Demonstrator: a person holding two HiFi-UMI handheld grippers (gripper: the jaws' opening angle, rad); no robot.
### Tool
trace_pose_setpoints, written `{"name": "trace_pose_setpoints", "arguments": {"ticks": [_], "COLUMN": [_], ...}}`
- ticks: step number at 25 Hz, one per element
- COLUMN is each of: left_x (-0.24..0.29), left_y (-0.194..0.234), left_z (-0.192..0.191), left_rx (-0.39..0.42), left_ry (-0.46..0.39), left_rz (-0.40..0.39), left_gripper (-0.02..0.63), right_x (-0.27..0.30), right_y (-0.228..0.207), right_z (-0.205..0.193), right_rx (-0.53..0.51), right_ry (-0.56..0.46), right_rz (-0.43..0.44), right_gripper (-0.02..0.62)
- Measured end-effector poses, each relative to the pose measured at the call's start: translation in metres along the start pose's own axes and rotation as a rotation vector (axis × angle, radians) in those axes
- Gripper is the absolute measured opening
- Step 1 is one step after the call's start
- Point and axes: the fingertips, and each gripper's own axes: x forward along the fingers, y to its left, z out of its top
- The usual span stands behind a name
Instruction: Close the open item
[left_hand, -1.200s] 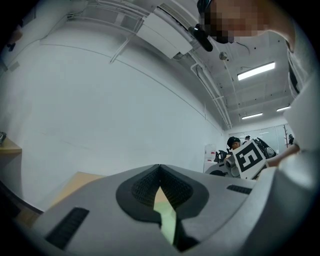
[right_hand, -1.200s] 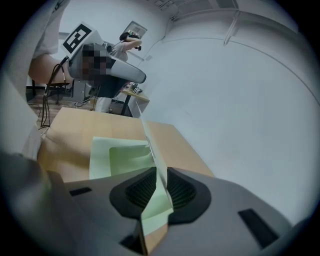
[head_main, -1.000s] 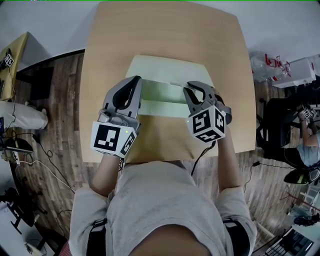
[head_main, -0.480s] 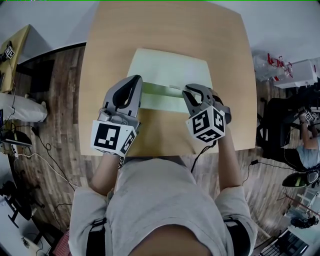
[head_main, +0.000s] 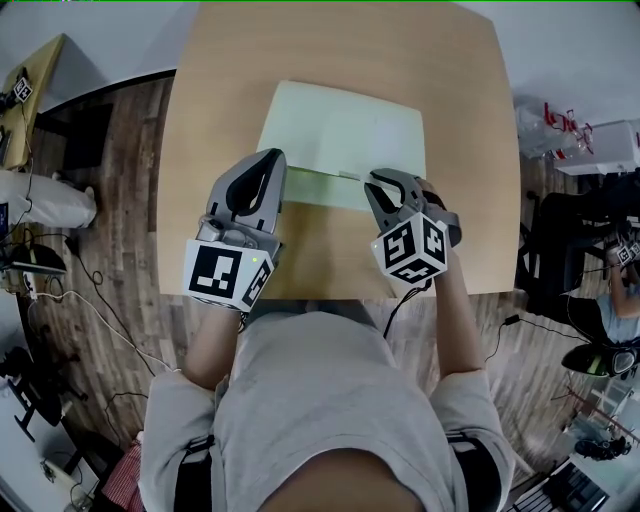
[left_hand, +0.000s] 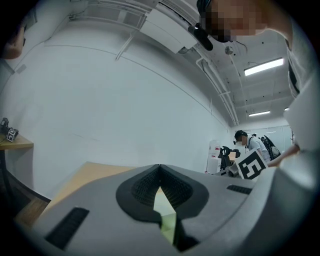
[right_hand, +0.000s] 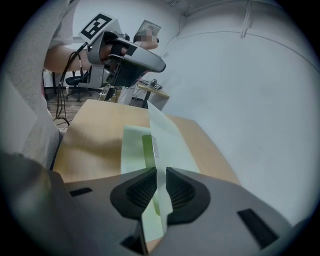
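Observation:
A pale green folder (head_main: 340, 130) lies on the wooden table (head_main: 220, 80). Its cover is lifted and held along the near edge by both grippers. My left gripper (head_main: 262, 168) is shut on the cover's left part, and a sliver of green sheet (left_hand: 167, 220) shows between its pads. My right gripper (head_main: 386, 186) is shut on the right part. In the right gripper view the cover (right_hand: 161, 130) stands edge-on between the pads of my right gripper (right_hand: 160, 187), above the flat lower leaf (right_hand: 132, 150).
The table's near edge (head_main: 330, 292) runs just under both grippers. Wood floor with cables (head_main: 70, 290) lies to the left, and a second table (head_main: 25, 100) at far left. Office chairs (head_main: 560, 250) and a white cart (head_main: 600, 145) stand to the right.
Both grippers have carried the cover's held edge away from the person. The pale panel shows larger and the darker green strip below it has narrowed.

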Motion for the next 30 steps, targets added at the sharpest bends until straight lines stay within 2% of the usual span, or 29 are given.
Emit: {"name": "trace_pose_setpoints", "arguments": {"ticks": [17, 30], "left_x": [-0.03, -0.042], "left_y": [-0.004, -0.004], "left_z": [-0.021, -0.026], "left_rx": [-0.015, -0.017], "left_ry": [0.034, 0.046], "left_rz": [0.056, 0.069], "left_gripper": [0.014, 0.015], "right_x": [0.016, 0.031], "right_y": [0.037, 0.058], "right_z": [-0.021, -0.035], "right_rx": [-0.028, -0.046], "right_ry": [0.019, 0.063], "right_rz": [0.064, 0.12], "right_gripper": [0.063, 0.072]}}
